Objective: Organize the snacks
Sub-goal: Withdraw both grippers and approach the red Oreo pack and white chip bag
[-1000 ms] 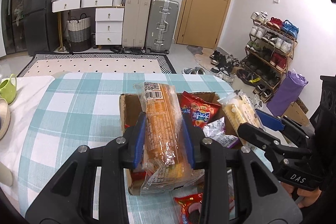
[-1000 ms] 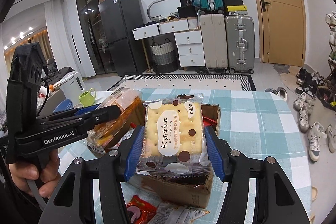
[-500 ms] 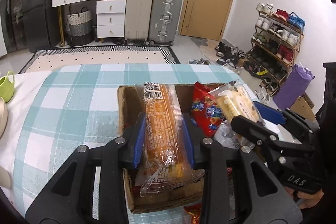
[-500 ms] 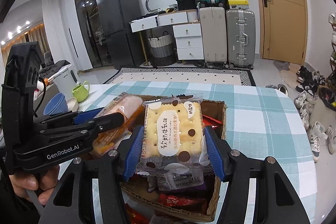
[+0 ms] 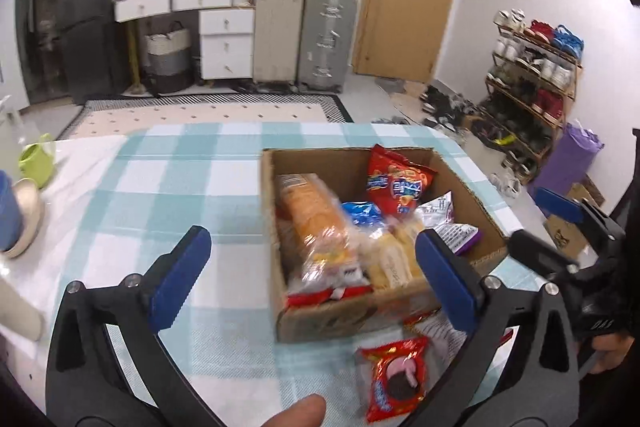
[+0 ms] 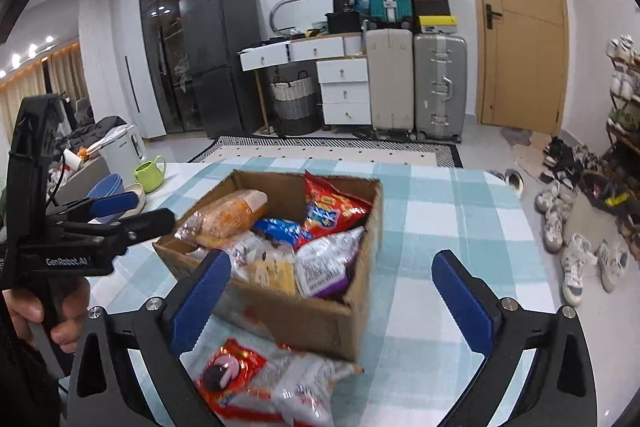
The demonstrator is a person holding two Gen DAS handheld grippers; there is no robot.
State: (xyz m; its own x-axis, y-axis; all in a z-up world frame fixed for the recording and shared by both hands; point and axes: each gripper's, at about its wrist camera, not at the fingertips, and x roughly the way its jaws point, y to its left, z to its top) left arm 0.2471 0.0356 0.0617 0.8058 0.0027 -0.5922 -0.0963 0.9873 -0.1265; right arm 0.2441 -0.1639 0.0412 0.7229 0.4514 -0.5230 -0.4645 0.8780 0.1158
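left gripper (image 5: 308, 277): tilted down at the table, jaws opening, wide, nothing between the pads
right gripper (image 6: 332, 295): same downward tilt, jaws opening, wide, empty
bread pack (image 5: 316, 227): in cardboard box (image 5: 464, 187), beyond the left fingertips, long axis running away from camera
cracker pack (image 6: 270, 271): in box, beside the bread pack
red cookie packet (image 5: 394, 373): lower centre, on checked tablecloth (image 5: 168, 187), outside the box

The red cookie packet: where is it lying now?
The red cookie packet lies on the checked tablecloth just outside the cardboard box's near wall.
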